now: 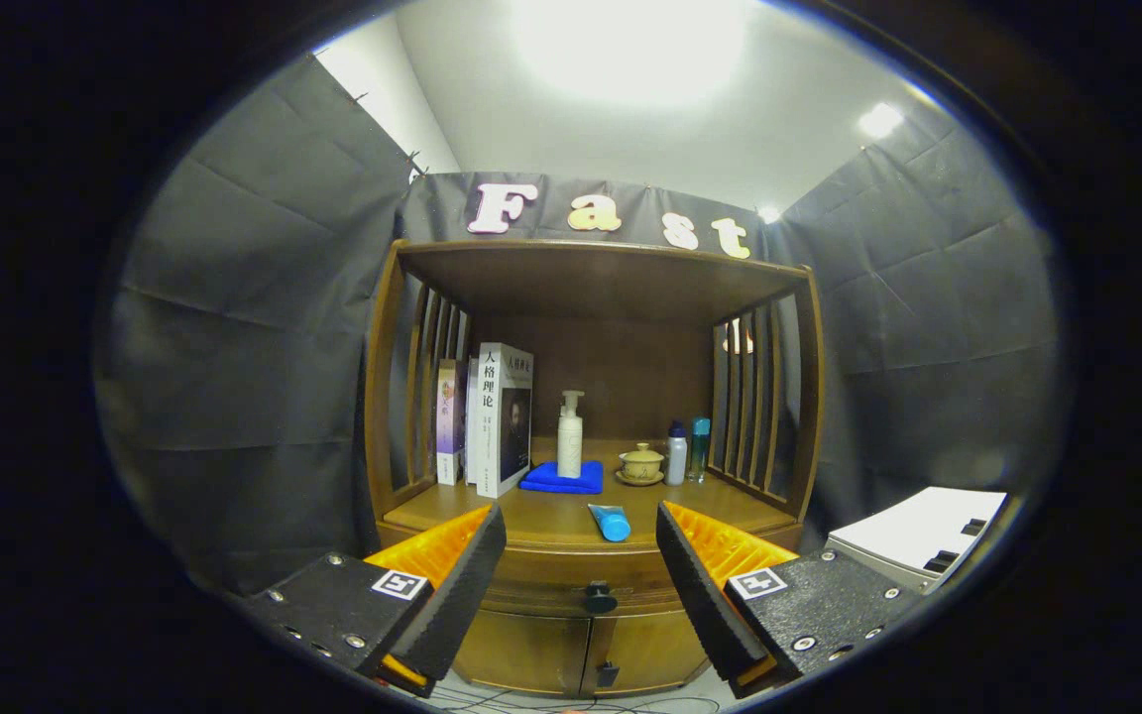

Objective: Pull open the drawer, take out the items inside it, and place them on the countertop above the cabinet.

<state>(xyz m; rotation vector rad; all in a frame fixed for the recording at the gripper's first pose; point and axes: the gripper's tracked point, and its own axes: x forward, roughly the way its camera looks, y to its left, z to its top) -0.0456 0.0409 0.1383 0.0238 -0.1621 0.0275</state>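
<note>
The claw [581, 585] is nearest, its fingers spread wide with nothing between them, their outer ends cut off below. Between and just beyond the fingers sits the drawer [571, 575], closed, with its dark knob [600, 597] centred in the gap; whatever lies inside is hidden. A blue tube [611, 522] lies on the surface [551, 516] above the drawer, near its front edge. Farther back stand books [498, 418], a white pump bottle [570, 436] on a folded blue cloth [563, 478], a lidded cup [641, 463] and two small bottles [687, 451], details hard to make out.
</note>
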